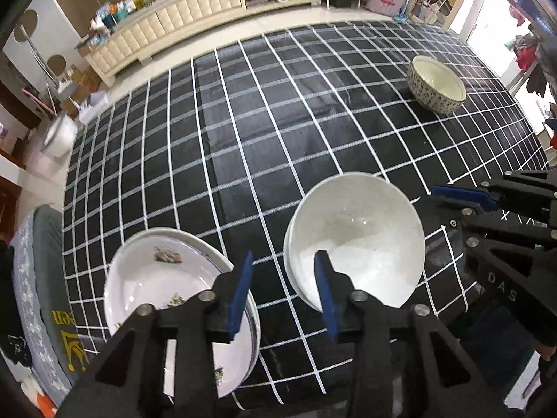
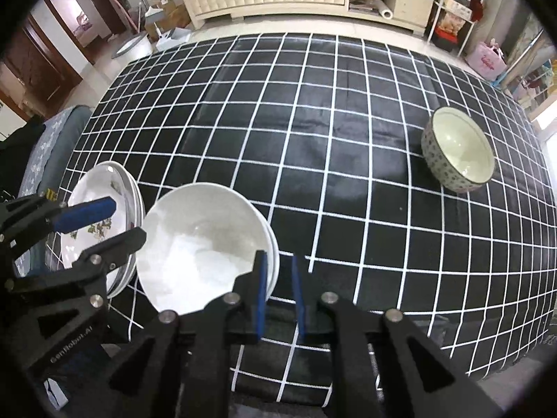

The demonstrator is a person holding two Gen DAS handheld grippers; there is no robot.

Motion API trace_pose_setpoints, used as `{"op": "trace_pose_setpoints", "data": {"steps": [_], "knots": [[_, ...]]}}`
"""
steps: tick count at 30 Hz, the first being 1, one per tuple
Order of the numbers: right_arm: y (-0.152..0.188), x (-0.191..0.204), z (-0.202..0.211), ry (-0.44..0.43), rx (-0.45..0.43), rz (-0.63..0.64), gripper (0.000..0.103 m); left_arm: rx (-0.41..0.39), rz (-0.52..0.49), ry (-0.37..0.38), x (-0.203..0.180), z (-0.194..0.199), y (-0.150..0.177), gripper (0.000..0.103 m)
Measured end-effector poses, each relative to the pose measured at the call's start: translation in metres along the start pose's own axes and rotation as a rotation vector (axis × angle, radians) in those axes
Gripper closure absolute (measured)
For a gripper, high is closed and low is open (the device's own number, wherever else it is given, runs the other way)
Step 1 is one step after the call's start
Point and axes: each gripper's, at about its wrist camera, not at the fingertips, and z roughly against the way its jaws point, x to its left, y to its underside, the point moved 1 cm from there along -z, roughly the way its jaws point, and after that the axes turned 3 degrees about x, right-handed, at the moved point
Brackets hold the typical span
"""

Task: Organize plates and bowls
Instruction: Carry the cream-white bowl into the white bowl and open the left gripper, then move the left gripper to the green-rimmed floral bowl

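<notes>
My left claw (image 1: 283, 291) is hanging released, its blue pads parted over the gap between two stacks, pinching nothing. My right claw (image 2: 280, 294) is standing slightly parted too, its left pad just at the rim of the white bowls, and I cannot tell whether it is touching; nothing is sitting between the pads.

The black claw frames are covering the near edges of both stacks. The glossy white round ceramic bowls (image 1: 358, 237) are sitting nested near the table's front edge, at least two rims showing, the top one looking empty. Just beside them to the left, the shallow white plates with small leafy prints (image 1: 156, 278) are lying stacked; how many I cannot make out.

All of it is resting on the black tablecloth with a white grid (image 1: 264, 132), smooth and faintly shiny. Well apart, toward the far right, the deep round bowl with a dotted grey outside and cream inside (image 1: 437, 85) is standing upright and empty.
</notes>
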Motion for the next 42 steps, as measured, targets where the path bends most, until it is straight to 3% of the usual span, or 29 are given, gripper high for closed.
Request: {"op": "trace_pose_setpoints", "data": {"steps": [3,5,8,10,19,22,27,31,37,42], "knots": [[0.0,0.001,0.004,0.007,-0.008,0.01,0.076,-0.015,-0.013,-0.001,-0.005,0.006,-0.002,0.068],[-0.001,-0.002,0.009,0.01,-0.025,0.007,0.064,-0.028,-0.02,-0.004,-0.009,0.011,-0.005,0.068],[-0.002,-0.011,0.02,0.012,-0.058,-0.018,0.053,-0.042,-0.035,-0.014,-0.016,0.016,-0.011,0.063],[-0.002,-0.02,0.026,0.009,-0.076,-0.038,0.052,-0.058,-0.052,-0.024,-0.022,0.02,-0.017,0.059],[-0.005,-0.07,0.056,0.061,-0.154,-0.115,0.043,-0.116,-0.076,-0.023,-0.055,0.036,-0.052,0.059],[-0.005,-0.086,0.062,0.057,-0.176,-0.148,0.04,-0.141,-0.093,-0.015,-0.068,0.042,-0.064,0.049],[-0.007,-0.114,0.07,0.063,-0.208,-0.181,0.034,-0.175,-0.112,-0.02,-0.088,0.048,-0.087,0.048],[-0.011,-0.135,0.073,0.067,-0.231,-0.202,0.029,-0.18,-0.104,0.007,-0.1,0.047,-0.105,0.043],[-0.018,-0.163,0.073,0.097,-0.246,-0.212,0.026,-0.174,-0.124,0.007,-0.124,0.037,-0.131,0.042],[-0.026,-0.188,0.068,0.127,-0.242,-0.221,0.015,-0.162,-0.109,0.047,-0.138,0.026,-0.154,0.033]]}}
